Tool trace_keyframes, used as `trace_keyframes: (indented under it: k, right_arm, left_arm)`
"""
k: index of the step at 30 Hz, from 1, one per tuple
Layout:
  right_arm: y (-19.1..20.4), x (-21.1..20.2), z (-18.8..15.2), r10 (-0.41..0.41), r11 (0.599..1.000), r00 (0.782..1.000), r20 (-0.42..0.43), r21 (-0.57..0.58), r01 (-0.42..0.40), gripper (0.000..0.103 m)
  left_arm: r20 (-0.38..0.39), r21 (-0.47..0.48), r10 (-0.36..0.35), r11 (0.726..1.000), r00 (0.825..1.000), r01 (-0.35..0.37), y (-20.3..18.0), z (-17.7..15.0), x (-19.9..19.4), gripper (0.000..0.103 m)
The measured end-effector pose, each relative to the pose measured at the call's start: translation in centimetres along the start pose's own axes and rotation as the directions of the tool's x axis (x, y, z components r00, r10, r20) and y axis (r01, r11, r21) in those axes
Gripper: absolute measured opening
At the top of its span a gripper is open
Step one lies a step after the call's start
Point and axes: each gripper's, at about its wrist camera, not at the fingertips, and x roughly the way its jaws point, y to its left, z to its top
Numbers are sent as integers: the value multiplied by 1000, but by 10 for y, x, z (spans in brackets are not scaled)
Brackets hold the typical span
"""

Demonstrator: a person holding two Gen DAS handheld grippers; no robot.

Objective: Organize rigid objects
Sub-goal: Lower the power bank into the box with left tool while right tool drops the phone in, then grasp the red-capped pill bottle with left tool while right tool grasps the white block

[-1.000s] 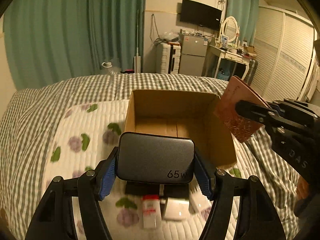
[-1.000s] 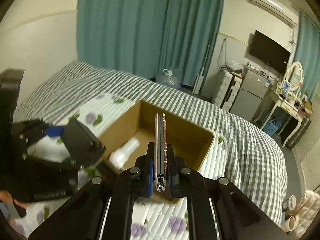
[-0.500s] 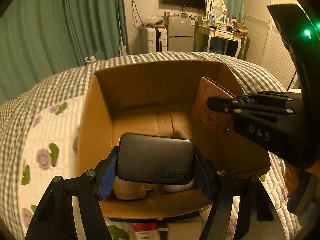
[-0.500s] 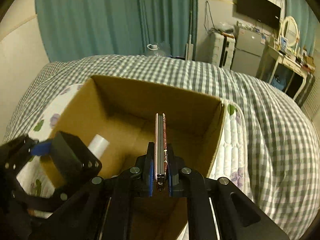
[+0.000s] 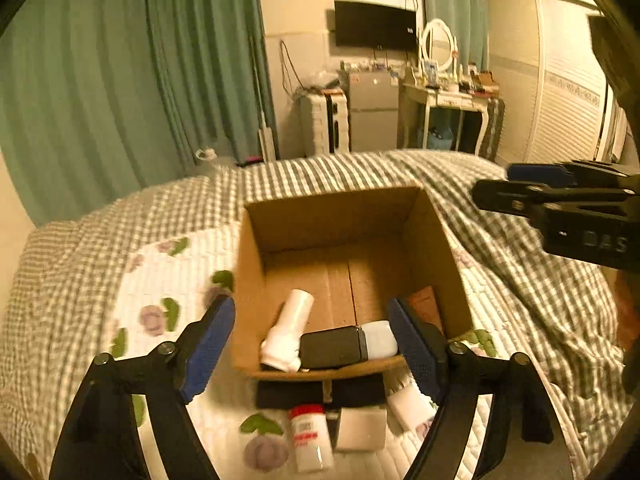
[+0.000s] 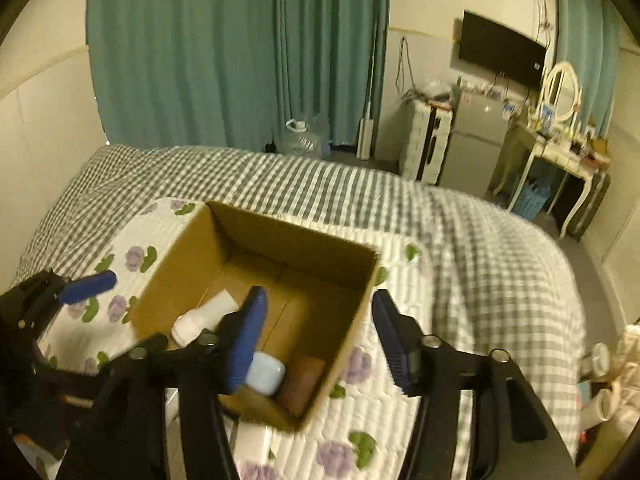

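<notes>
Both grippers have just been opening, and nothing is between the jaws of either: the left gripper (image 5: pixel 310 340) and the right gripper (image 6: pixel 318 340) stand apart and empty above the near edge of the cardboard box (image 5: pixel 256 280), which sits on the floral quilt (image 5: pixel 168 264) over the checked bedspread (image 5: pixel 520 248). Inside the box, along its near wall, lie a white bottle (image 5: pixel 286 332) on its side, a dark charger block (image 5: pixel 332 346), a pale rounded case (image 6: pixel 265 373) touching the block, and a reddish flat booklet (image 6: pixel 301 384) in the near right corner. The drop looks finished, so the step in hand is likely to fetch more. Doing that well means lifting both claws clear of the box rim before turning towards the bed's near edge, so a finger does not catch the cardboard and shove the box. Waiting there, just outside the near wall, are a black flat item (image 5: pixel 320 394), a red-capped bottle (image 5: pixel 310 436), a white box (image 5: pixel 360 428) and a white block (image 5: pixel 410 406), packed close, so one must be picked without nudging its neighbours.
</notes>
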Motion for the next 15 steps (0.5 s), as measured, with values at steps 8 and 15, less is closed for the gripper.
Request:
trace_keyframes:
  k: [8, 15]
  right_arm:
    - [29, -82, -26, -2, 1000, 999, 42, -31, 3, 84]
    - [66, -79, -65, 1, 998, 1000, 8, -67, -1, 85]
  left_arm:
    - [68, -59, 25, 998, 997, -21, 12, -10, -76, 86]
    - [79, -84, 31, 996, 996, -25, 23, -35, -92, 86]
